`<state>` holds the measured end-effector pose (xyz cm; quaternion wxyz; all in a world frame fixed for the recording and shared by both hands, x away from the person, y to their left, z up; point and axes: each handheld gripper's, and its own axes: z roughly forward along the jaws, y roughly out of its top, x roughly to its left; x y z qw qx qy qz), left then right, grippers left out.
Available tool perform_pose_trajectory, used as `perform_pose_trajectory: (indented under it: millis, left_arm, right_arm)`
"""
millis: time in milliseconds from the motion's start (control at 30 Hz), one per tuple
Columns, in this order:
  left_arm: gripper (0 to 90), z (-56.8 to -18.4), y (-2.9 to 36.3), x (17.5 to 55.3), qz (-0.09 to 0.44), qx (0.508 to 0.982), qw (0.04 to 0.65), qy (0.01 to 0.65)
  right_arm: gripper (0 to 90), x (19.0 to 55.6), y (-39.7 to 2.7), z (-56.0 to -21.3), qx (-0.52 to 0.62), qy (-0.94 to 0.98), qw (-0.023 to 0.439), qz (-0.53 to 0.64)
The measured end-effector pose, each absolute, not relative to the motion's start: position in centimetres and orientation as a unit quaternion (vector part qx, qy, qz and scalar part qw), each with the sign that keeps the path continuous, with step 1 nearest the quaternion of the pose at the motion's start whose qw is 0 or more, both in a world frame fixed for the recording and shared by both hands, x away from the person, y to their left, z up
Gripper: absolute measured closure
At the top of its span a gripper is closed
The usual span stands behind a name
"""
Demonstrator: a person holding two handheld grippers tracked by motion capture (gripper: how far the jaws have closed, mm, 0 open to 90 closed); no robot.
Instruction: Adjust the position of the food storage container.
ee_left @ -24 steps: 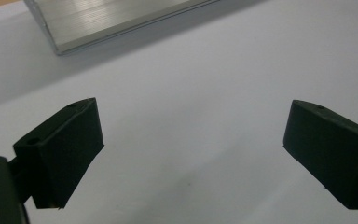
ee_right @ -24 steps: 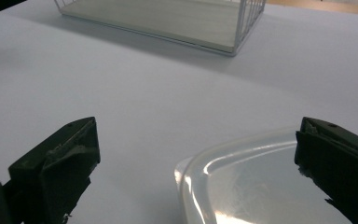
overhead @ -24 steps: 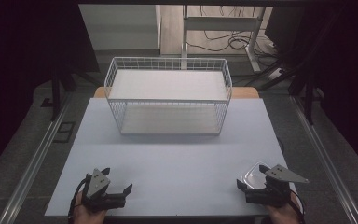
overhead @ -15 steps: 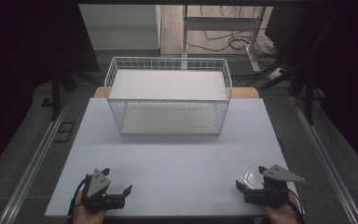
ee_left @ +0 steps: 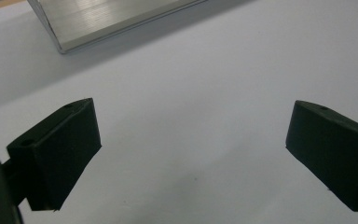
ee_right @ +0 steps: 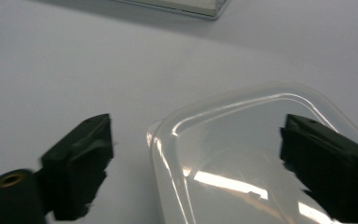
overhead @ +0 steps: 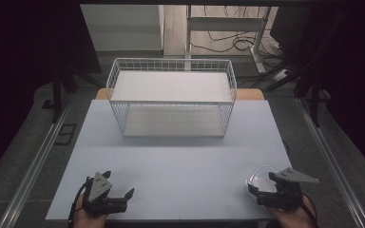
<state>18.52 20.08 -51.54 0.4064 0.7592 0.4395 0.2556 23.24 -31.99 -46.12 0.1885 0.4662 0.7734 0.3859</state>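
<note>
— Where do we see the clear plastic lid (overhead: 260,178)?
— At the bench's (overhead: 185,156) near right corner, between our right tool's (overhead: 262,195) parted jaws (neither pad touching). Our left tool (overhead: 123,198) gapes over bare bench.

The left tool (ee_left: 191,158) hangs wide open over the bare white table (ee_left: 205,93), with a metal rail (ee_left: 107,18) beyond.

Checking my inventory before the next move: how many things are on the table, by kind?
Wire basket: 1
Clear plastic container: 1
Total: 2
</note>
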Motion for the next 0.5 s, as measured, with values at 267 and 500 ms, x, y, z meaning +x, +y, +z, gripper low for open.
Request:
perform_pose_trajectory:
  millis: [267, 500]
  left_arm:
    - [2.4, -51.5, 20.2, 18.5, 0.262, 0.755, 0.41, 0.439]
    - [2.2, -51.5, 20.3, 18.5, 0.253, 0.752, 0.418, 0.442]
  right_arm:
    - [57.6, 22.3, -34.7, -45.3, 0.473, 0.768, 0.201, 0.382]
    - [88.9, 21.2, -37.1, -44.8, 0.477, 0.768, 0.219, 0.367]
